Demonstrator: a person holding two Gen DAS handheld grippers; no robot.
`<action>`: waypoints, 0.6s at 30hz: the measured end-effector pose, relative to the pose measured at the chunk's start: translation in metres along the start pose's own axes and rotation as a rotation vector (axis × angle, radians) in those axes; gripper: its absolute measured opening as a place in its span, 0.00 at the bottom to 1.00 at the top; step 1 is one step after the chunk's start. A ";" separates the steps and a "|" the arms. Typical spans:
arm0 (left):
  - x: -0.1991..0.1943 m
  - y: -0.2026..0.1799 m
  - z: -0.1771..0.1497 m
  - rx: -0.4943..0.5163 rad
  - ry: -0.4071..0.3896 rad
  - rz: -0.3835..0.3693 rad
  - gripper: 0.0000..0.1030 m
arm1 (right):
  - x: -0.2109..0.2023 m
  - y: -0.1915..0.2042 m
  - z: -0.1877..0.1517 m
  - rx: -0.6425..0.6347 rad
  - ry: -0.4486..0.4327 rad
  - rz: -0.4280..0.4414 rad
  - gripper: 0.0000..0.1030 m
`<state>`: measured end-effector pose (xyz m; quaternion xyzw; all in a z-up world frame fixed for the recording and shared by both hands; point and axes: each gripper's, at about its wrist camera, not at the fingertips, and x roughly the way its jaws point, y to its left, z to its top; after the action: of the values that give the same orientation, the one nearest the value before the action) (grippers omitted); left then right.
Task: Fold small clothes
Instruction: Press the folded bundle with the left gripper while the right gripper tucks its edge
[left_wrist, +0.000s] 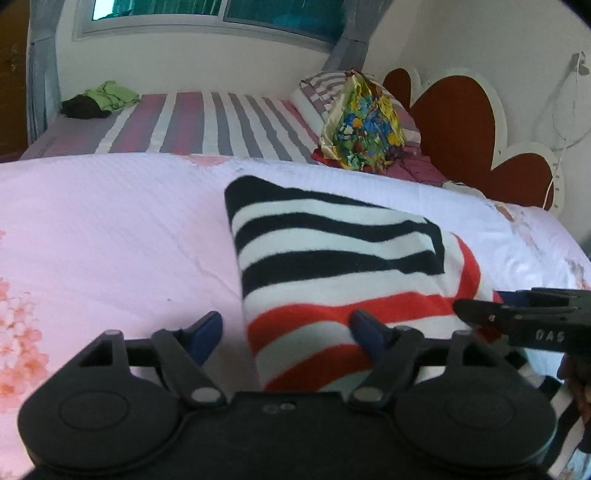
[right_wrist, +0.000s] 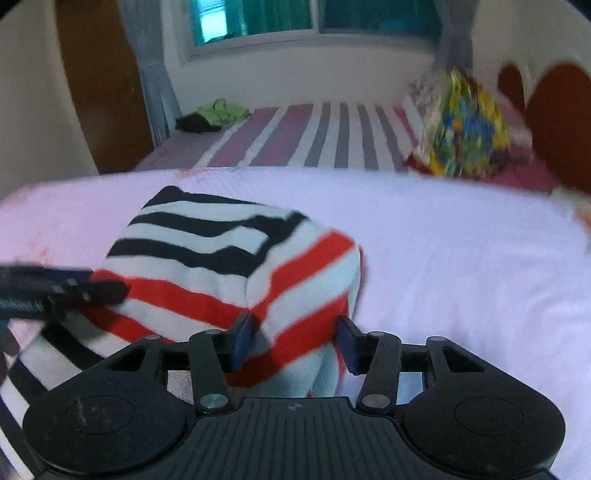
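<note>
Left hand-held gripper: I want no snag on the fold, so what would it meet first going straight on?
Probably the striped garment: the left hand-held gripper stands open astride its left edge, one finger over the pink bedspread. Depth is unclear.

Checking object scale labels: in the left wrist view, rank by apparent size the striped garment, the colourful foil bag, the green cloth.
1. striped garment, though nearest the camera, so it looks inflated
2. colourful foil bag
3. green cloth, farthest back, so it looks shrunken
</note>
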<state>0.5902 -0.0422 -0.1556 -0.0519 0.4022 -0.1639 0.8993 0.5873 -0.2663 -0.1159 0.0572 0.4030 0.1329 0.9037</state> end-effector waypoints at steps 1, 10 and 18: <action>0.002 0.000 0.000 0.004 0.002 0.000 0.75 | 0.000 -0.002 -0.001 0.007 -0.001 0.006 0.48; -0.061 -0.009 -0.019 0.082 -0.072 0.003 0.67 | -0.081 0.021 -0.009 -0.045 -0.096 0.060 0.48; -0.106 -0.015 -0.060 0.097 -0.099 0.013 0.67 | -0.105 0.067 -0.061 -0.258 -0.058 0.106 0.06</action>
<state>0.4759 -0.0183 -0.1181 -0.0137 0.3489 -0.1743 0.9207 0.4622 -0.2323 -0.0678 -0.0343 0.3527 0.2295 0.9065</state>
